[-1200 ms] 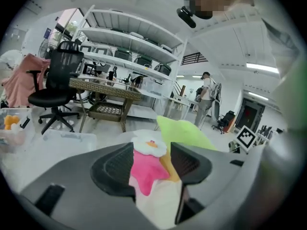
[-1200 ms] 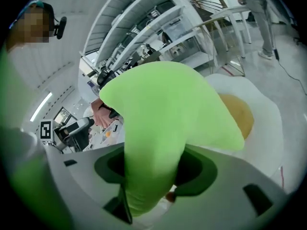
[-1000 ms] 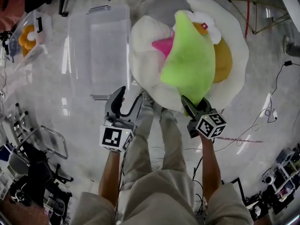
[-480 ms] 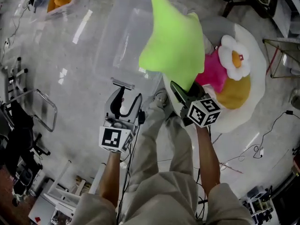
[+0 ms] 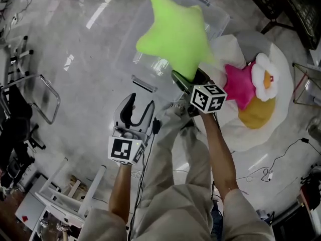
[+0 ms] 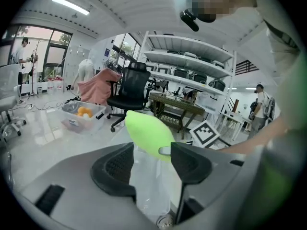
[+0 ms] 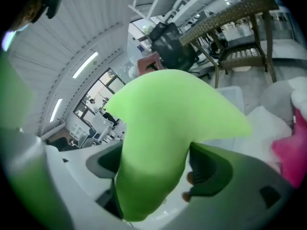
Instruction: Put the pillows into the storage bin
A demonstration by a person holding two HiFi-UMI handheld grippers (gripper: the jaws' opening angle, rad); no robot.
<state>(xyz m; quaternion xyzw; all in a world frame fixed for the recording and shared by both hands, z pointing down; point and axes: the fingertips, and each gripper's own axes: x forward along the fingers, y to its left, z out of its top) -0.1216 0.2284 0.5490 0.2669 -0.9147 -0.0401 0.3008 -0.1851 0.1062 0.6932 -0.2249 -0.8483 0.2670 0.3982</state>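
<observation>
Glossy pale floor (image 5: 75, 59) fills the head view, with one clear storage bin (image 5: 131, 59) at upper centre and a wide white pad (image 5: 238, 134) at right. On that pad lie a pink star pillow (image 5: 239, 84), a white flower pillow (image 5: 266, 77) and an orange-yellow mound (image 5: 257, 113); whether the mound is a separate pillow cannot be told. With the green star pillow (image 5: 173, 36), that makes three clearly separate pillows. The green one hangs over the bin, just above the right hand-held gripper (image 5: 188, 78), whose jaws have just been opening wider. The right gripper view shows what the head view cannot: one arm of the green pillow (image 7: 163, 123) fills the gap of that hand-held gripper (image 7: 156, 169), its fabric against both pads, with the pink pillow (image 7: 290, 145) at the right edge. The left hand-held gripper (image 5: 139, 104) sits at lower left of the bin, well apart from the pillow. Its own view shows this hand-held gripper (image 6: 151, 162) with jaws apart and nothing gripped, the green pillow (image 6: 148, 133) beyond them. Only this view shows the room: a second clear bin (image 6: 79, 116) holding orange things, a black office chair (image 6: 132, 87) and white shelving (image 6: 187, 61).
</observation>
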